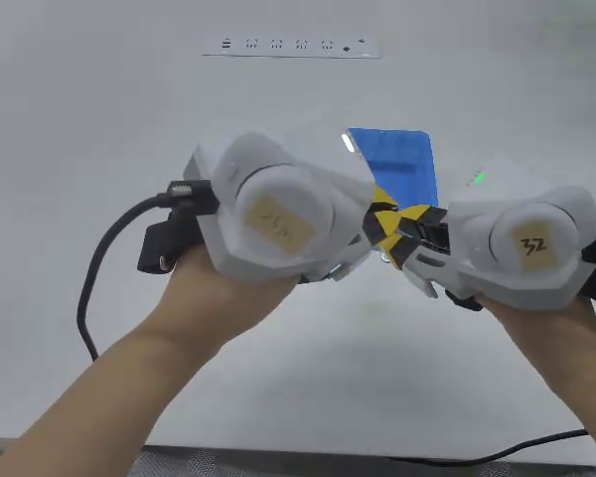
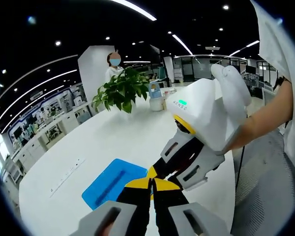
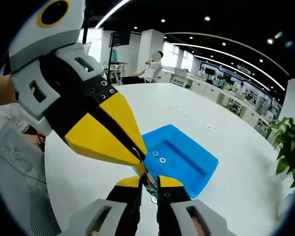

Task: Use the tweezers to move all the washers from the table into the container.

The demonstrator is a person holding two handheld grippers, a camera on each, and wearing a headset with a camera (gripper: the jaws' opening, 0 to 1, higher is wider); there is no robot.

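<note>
Our right gripper (image 3: 150,181) is clamped on what we take for the tweezers (image 3: 150,189). Left gripper (image 2: 151,184) has its jaws together, meeting it tip to tip. Two washers (image 3: 154,153) lie just beyond the tips, far side, on the blue tray (image 3: 191,169).

Left claw (image 2: 151,184) and right claw (image 3: 150,182), both closed, meet tip to tip.

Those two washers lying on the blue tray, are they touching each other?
Apart. The right gripper view shows the upper washer and the lower washer on the blue tray, with a thin strip of blue between them.
</note>
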